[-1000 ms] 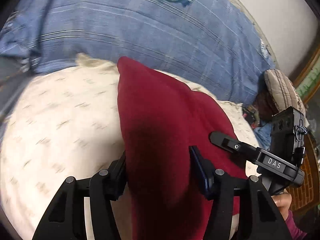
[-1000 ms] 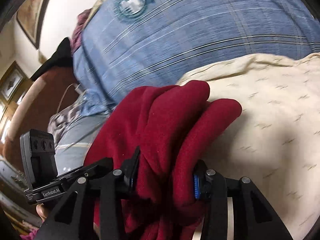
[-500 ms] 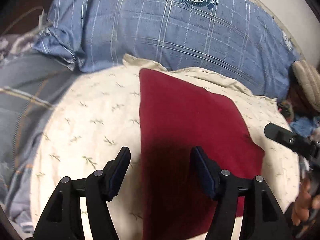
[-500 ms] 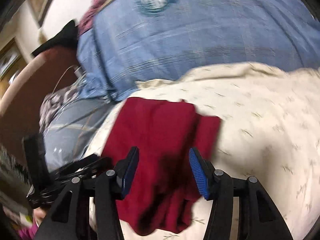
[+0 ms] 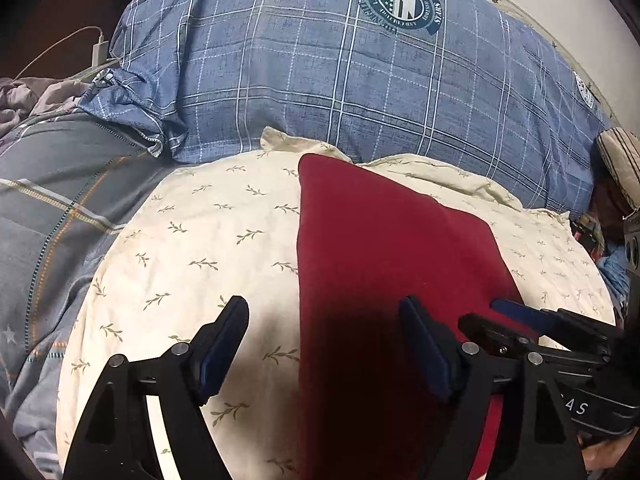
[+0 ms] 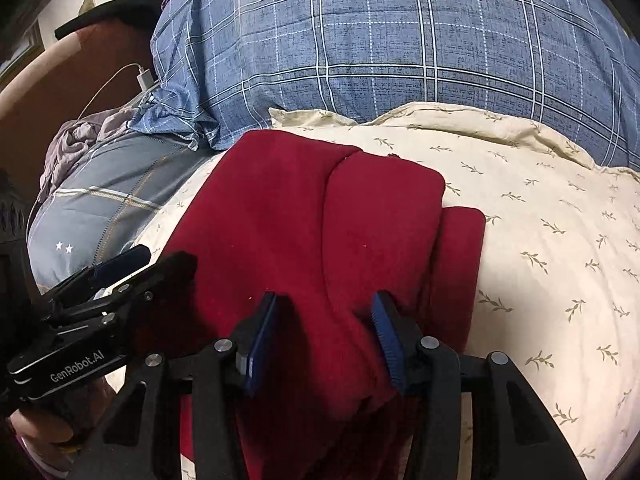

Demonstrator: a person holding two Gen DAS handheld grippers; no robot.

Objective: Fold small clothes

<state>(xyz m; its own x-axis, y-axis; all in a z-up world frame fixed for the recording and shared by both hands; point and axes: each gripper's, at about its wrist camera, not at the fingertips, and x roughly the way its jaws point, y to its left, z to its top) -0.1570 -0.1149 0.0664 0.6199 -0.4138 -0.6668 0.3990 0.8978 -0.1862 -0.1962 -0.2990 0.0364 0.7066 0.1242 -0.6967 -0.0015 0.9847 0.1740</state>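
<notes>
Left wrist view. Red garment (image 5: 384,264): folded, lying flat on a cream pillow (image 5: 208,240) printed with small leaf sprigs; its left edge runs straight, its far corner reaches toward the blue plaid duvet (image 5: 320,72) behind the pillow. Left gripper (image 5: 324,344): released, jaws spread wide, left finger over bare pillow, right finger over the red cloth, nothing held between them. Right gripper (image 5: 516,320): enters from the lower right, tips over the garment's right edge. Grey striped bedding (image 5: 52,208) lies left of the pillow; a white charger and cable (image 5: 98,50) rest near the duvet's far left corner.

Right wrist view. Red garment (image 6: 312,232): layered folds visible, a narrower flap showing at its right edge, resting on the cream pillow (image 6: 560,240). Right gripper (image 6: 324,332): released, blue-padded fingers apart, straddling a raised ridge of the red cloth without pinching it. Left gripper (image 6: 132,264): at lower left, tips beside the garment's left edge. Blue plaid duvet (image 6: 400,40) fills the background.
</notes>
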